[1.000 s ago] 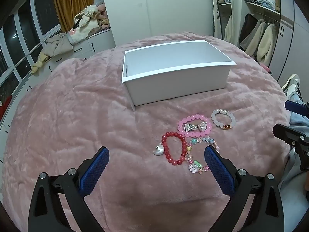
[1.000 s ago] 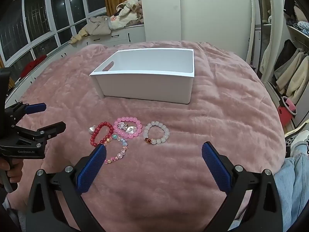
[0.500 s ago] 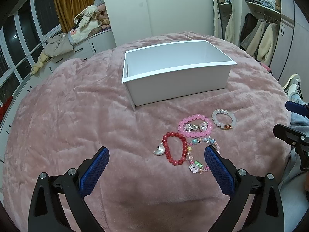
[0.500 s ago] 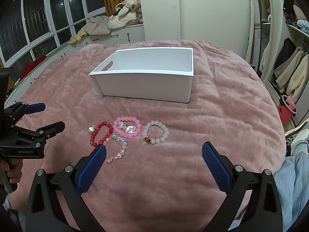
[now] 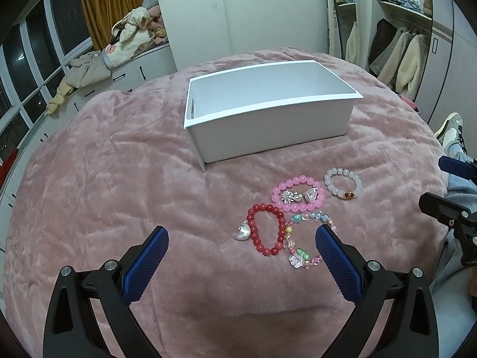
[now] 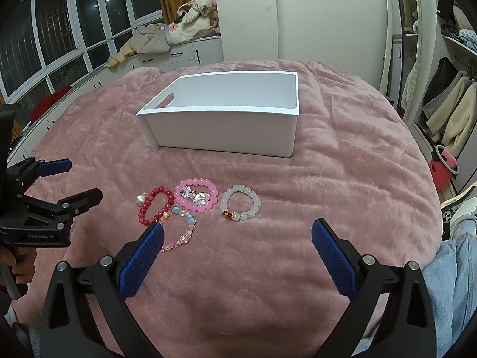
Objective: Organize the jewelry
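1. Four bracelets lie where they lay a second ago, with only a slight shift of both views since then; neither gripper has closed or taken anything up.
2. Taking the white box [image 6: 226,128] as landmark on the pink blanket [image 6: 342,179]: the pink bracelet [image 6: 196,194] lies in front of its near wall, nearest of the four; small silver charms [image 6: 193,195] sit inside its ring.
3. White bracelet [image 6: 240,203], with a few red beads at its near edge, lies just beside the pink one, in front of the box's right half as the right wrist view shows it.
4. Red bracelet [image 6: 155,205], with a silver pendant [image 6: 141,199] at its outer side, lies in front of the box's left corner, touching or nearly touching the pink one.
5. Pastel charm bracelet [image 6: 182,229] lies farthest from the box, just behind the red and pink ones and touching the red one.
6. Left gripper [image 5: 240,252]: jaws wide apart, holding nothing; it hovers over the blanket with the red bracelet between its blue pads [image 5: 146,264]; a hand [image 6: 18,264] grips its handle.
7. Right gripper [image 6: 237,249]: jaws equally wide apart, empty, touching nothing; it sits on the near side of the bracelets, well apart from the box.
8. Nothing shows inside the box; its floor is hidden by the near wall.
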`<state>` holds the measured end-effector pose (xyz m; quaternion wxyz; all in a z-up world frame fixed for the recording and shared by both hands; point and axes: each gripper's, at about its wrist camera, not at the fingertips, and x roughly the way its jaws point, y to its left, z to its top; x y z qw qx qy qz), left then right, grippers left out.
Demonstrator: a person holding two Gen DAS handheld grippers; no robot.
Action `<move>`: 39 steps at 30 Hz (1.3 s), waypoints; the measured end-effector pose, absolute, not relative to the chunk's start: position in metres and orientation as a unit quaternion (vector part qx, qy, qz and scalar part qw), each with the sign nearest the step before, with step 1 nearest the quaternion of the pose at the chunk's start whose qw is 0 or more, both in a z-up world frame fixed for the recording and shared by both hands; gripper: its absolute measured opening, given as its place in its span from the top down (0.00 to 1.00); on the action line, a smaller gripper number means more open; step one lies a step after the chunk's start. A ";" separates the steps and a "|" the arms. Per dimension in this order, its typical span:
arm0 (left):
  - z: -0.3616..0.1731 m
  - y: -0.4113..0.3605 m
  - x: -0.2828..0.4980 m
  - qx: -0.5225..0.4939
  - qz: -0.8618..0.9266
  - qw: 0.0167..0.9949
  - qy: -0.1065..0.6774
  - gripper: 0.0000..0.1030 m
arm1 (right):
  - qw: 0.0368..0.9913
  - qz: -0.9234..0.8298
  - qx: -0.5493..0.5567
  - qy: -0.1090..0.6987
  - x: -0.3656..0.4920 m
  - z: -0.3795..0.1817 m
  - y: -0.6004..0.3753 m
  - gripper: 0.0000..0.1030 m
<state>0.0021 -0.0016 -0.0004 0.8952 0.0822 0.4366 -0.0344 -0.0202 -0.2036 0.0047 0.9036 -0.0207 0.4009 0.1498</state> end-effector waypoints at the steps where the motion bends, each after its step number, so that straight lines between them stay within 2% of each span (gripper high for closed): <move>1: 0.000 -0.002 0.002 0.082 -0.034 0.895 0.436 0.03 | 0.904 0.150 -0.020 0.401 -0.020 0.005 -0.203 0.05; 39: -0.005 -0.009 0.000 0.079 -0.048 0.892 0.443 0.03 | 0.903 0.150 -0.018 0.403 -0.019 0.004 -0.205 0.05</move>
